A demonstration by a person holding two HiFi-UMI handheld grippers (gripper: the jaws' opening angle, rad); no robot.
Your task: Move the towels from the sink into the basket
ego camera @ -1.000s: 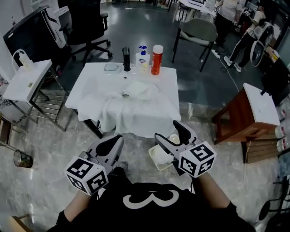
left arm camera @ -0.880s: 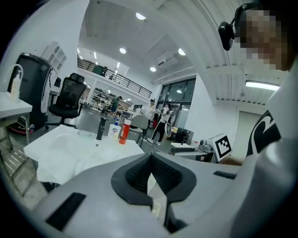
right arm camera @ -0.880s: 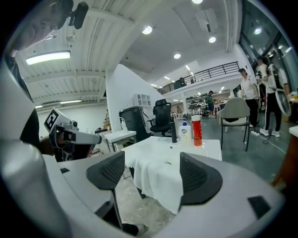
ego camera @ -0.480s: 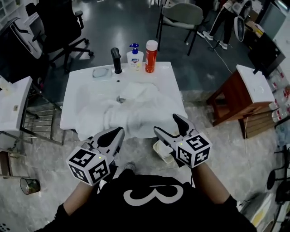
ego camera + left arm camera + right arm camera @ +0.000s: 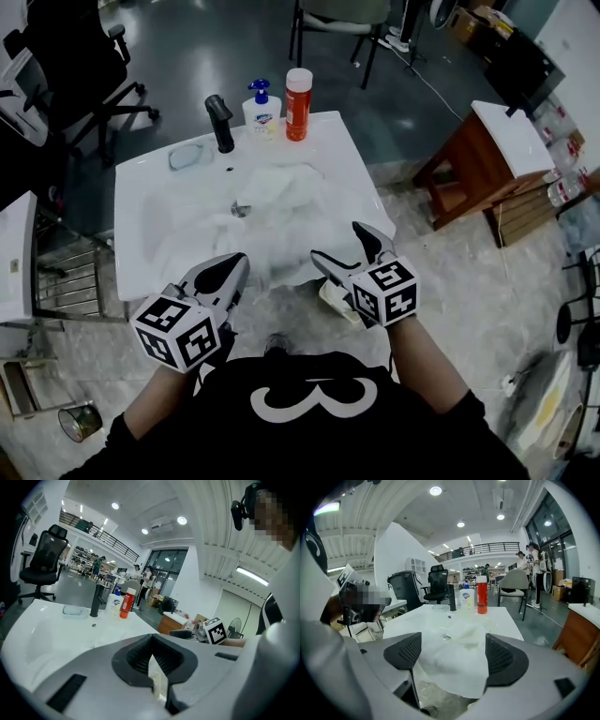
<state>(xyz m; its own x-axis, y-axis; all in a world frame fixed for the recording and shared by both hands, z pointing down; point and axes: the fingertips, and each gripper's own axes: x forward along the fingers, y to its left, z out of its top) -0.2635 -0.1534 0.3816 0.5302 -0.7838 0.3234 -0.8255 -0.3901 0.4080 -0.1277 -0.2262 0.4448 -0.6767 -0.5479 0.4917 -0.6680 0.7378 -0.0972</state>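
While the right gripper (image 5: 345, 253) is opening its empty jaws and the left gripper (image 5: 225, 274) keeps its own pressed together, the towels (image 5: 281, 217), heaped in the sink (image 5: 141, 211) at twelve o'clock, overhang its front rim, so a shallow pinch could drag them to the floor.

I see pale marbled floor tiles (image 5: 487, 309) close in, giving way to a dark grey floor (image 5: 206, 37) further out. A black office chair (image 5: 56, 56) stands far left, a grey chair (image 5: 337, 11) beyond, a wooden side table (image 5: 469, 183) with a white top to the right, and a wire rack (image 5: 70, 281) at the left. Round ceiling lights (image 5: 436, 490) shine overhead, with tall windows (image 5: 560, 541) and a railed balcony (image 5: 483, 549).
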